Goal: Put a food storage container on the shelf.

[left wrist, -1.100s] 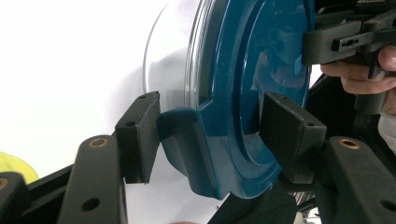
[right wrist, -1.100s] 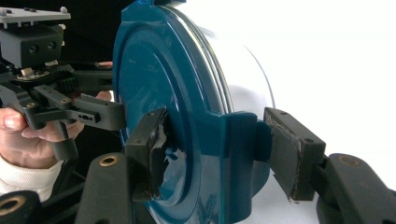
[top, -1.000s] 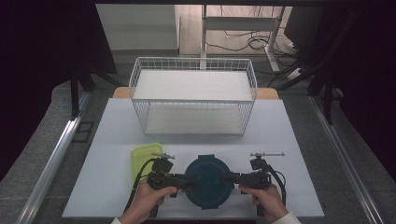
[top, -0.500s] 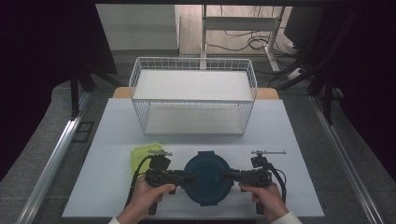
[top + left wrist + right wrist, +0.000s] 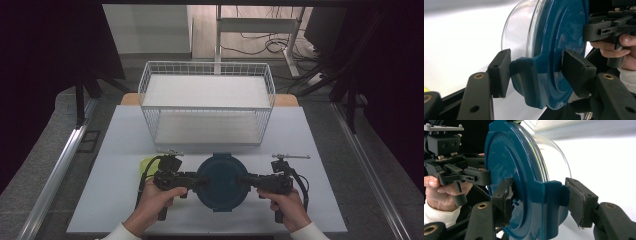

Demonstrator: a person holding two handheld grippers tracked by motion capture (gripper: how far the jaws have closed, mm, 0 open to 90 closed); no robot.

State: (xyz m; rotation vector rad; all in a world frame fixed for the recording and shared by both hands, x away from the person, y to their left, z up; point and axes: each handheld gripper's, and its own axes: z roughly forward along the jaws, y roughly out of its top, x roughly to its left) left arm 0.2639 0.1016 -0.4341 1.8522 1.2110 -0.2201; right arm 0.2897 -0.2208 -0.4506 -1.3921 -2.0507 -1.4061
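Spanning the middle of the scene, the white table (image 5: 120,130) carries a wire basket (image 5: 207,102) at its far side, well apart from the work at the near edge. Near that edge sits a round container (image 5: 220,181) with a clear bowl and a blue lid, held between the two grippers. The left gripper (image 5: 192,181) comes at it from the left, the right gripper (image 5: 247,181) from the right, so the container lies squarely between them.

From the left gripper view, the lid (image 5: 556,50) stands on edge with its side tab between the black jaws; both pads press it, one on the tab's outer side, one on the lid's face. The jaws stand about half open around that tab. The right gripper view shows the same on the opposite tab (image 5: 551,202): one pad on the lid's face, one against the tab, jaws about half open, clamped.

A small yellow thing (image 5: 146,163) lies just left of the left gripper.
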